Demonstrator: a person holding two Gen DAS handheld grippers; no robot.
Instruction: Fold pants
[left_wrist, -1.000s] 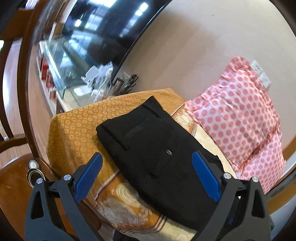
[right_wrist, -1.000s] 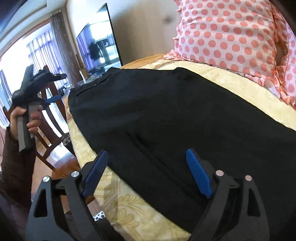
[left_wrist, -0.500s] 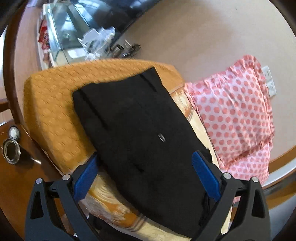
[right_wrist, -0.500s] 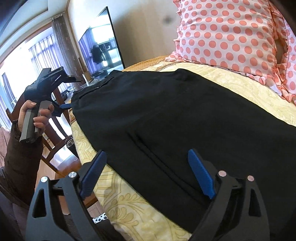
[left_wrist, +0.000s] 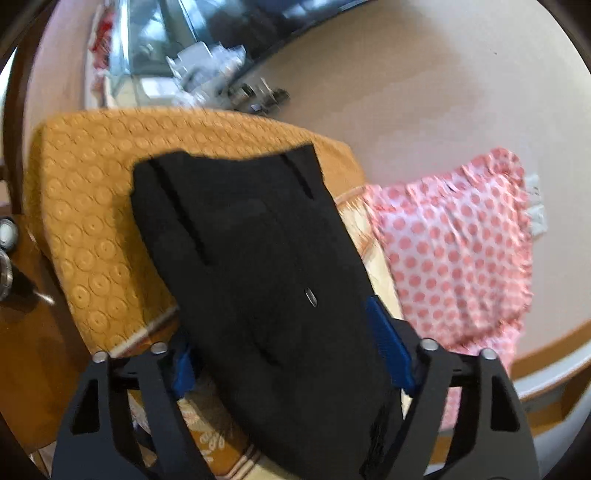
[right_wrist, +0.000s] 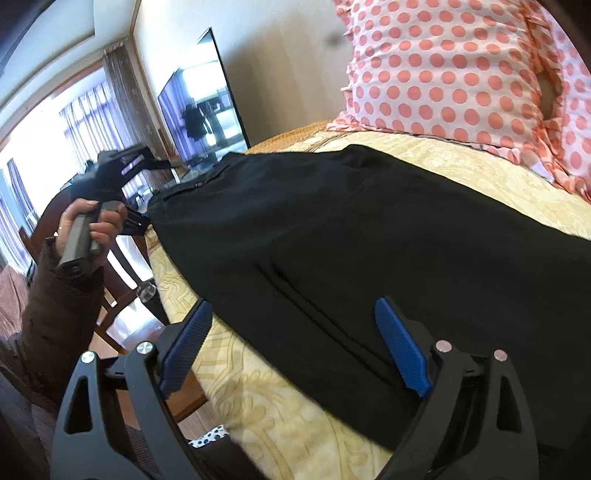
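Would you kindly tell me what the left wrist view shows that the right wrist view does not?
Only the left wrist view shows the orange embossed cushion under the waistband and the small metal button. Only the right wrist view shows the person's left hand holding the left gripper, plus the dark flat television. Both show the black pants and pink polka-dot pillow.

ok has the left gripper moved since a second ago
Yes. In the right wrist view the left gripper has moved toward the pants, its tips now near the waistband.
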